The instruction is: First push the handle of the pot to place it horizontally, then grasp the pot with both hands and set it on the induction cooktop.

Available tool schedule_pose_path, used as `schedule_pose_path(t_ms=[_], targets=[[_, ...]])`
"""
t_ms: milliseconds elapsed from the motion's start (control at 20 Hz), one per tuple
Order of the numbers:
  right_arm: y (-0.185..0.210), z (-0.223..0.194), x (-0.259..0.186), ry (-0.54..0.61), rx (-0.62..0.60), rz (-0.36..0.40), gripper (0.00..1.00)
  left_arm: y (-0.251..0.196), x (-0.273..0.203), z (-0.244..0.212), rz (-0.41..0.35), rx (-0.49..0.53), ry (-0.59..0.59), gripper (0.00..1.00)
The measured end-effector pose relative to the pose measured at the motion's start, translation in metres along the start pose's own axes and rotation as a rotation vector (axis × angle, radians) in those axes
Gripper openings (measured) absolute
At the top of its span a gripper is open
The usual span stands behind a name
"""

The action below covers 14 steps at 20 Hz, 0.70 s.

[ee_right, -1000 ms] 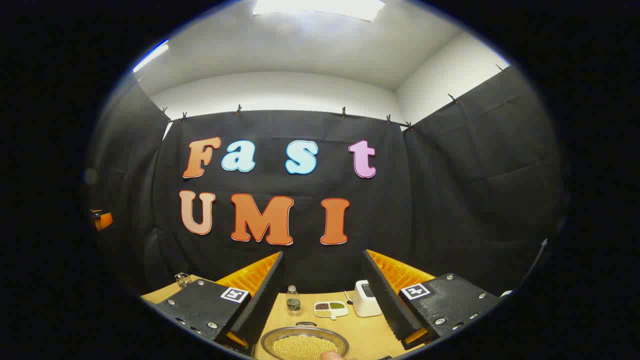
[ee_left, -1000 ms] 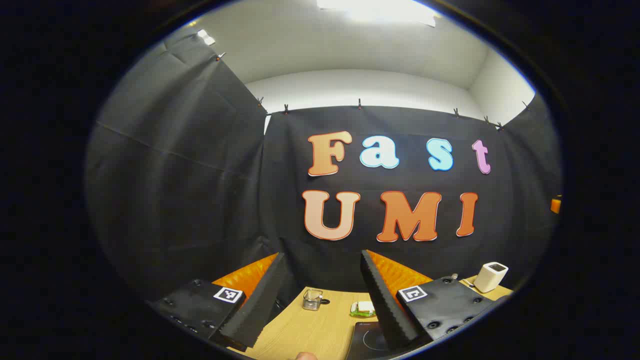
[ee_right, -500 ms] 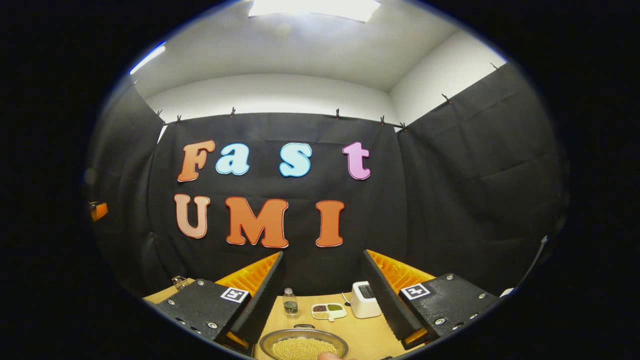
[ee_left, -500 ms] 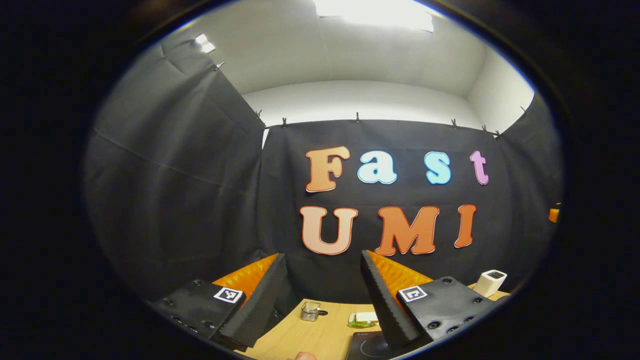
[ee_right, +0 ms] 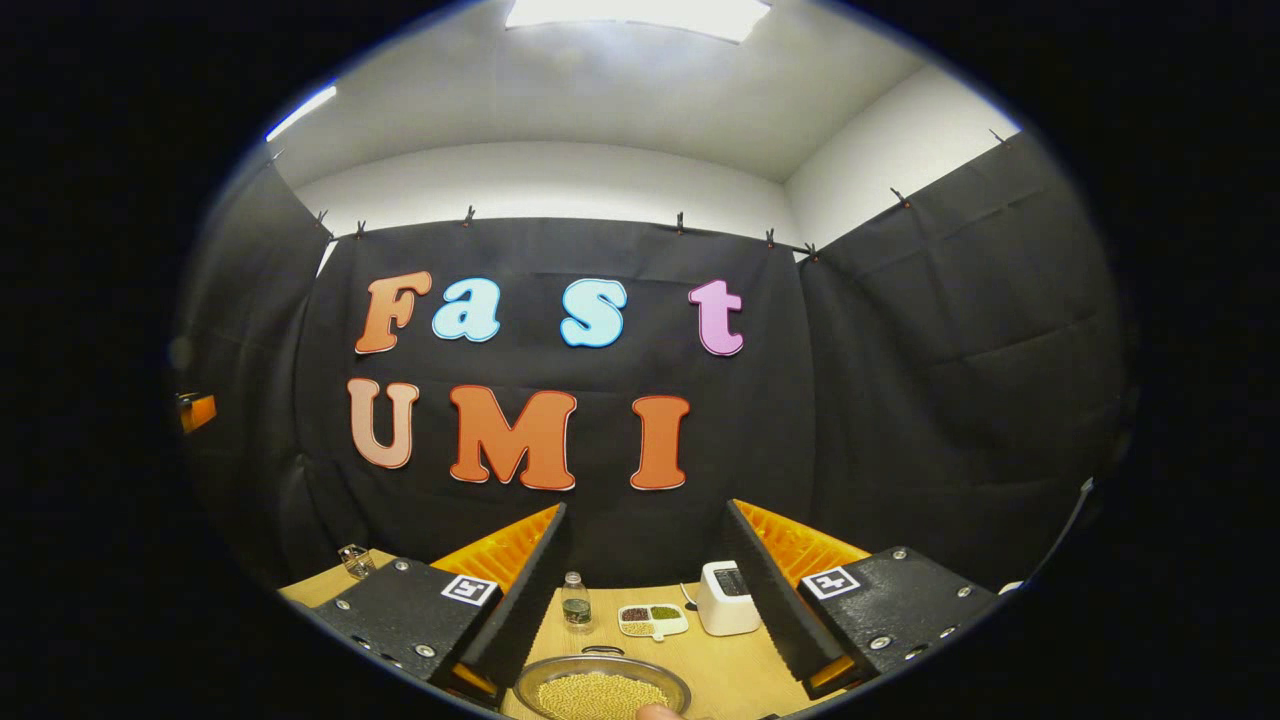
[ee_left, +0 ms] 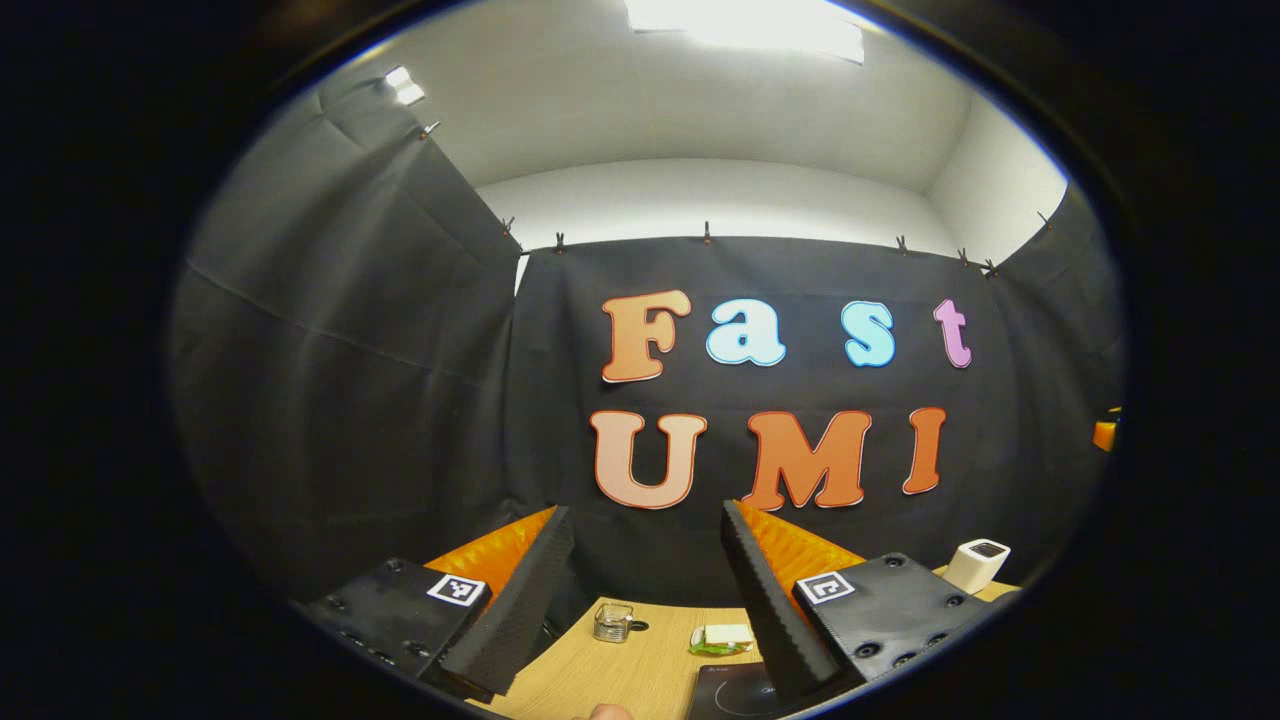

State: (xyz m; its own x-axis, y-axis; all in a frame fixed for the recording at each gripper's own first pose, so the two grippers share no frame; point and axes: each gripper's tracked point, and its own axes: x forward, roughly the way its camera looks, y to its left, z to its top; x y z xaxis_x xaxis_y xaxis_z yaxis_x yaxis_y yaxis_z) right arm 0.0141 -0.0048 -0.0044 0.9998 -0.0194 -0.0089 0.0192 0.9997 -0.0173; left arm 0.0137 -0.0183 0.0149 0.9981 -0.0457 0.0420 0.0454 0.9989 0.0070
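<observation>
Step in hand: we judge the task at its start; neither tool touches anything, both held high above the worktop (ee_right: 720, 675) and pointing at the booth wall.
Left tool (ee_left: 640, 580): jaws wide apart, nothing between them.
Right tool (ee_right: 645, 580): jaws wide apart too, holding nothing.
Pot (ee_right: 602, 688): a shallow metal vessel filled with small pale grains sits low in the right gripper view, just under the right tool; a small loop shows at its far rim, and we cannot tell how the handle lies.
Induction cooktop (ee_left: 735, 688): a dark flat panel at the bottom of the left gripper view, partly behind the left tool's right finger.
Other things: a small glass jar (ee_left: 610, 622) and a green-and-white item (ee_left: 722, 638) stand further back in the left gripper view; a bottle (ee_right: 575, 602), a divided dish (ee_right: 652, 620) and a white box-like device (ee_right: 725, 598) stand behind the pot.
Next move: we reckon a tool must tip down and come to the pot's handle, then nudge it level before any two-sided grasp.
</observation>
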Motion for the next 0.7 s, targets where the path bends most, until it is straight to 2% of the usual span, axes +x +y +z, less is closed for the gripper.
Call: schedule_pose_path(t_ms=[350,550,600,650,700], targets=[[0.006,-0.012,0.004,0.017,-0.008,0.024,0.95,0.004,0.003,-0.009,0.001,-0.003,0.024,0.98],[0.019,-0.019,0.004,0.036,0.045,0.062,0.89,0.005,0.003,-0.011,0.006,0.005,0.021,0.98],[0.023,-0.021,0.005,0.038,0.053,0.07,0.92,0.006,0.003,-0.012,0.006,0.007,0.022,0.98],[0.025,-0.024,0.006,0.04,0.055,0.076,0.81,0.006,0.003,-0.012,0.006,0.007,0.023,0.98],[0.027,-0.025,0.007,0.042,0.05,0.082,0.78,0.005,0.003,-0.013,0.005,0.006,0.024,0.98]])
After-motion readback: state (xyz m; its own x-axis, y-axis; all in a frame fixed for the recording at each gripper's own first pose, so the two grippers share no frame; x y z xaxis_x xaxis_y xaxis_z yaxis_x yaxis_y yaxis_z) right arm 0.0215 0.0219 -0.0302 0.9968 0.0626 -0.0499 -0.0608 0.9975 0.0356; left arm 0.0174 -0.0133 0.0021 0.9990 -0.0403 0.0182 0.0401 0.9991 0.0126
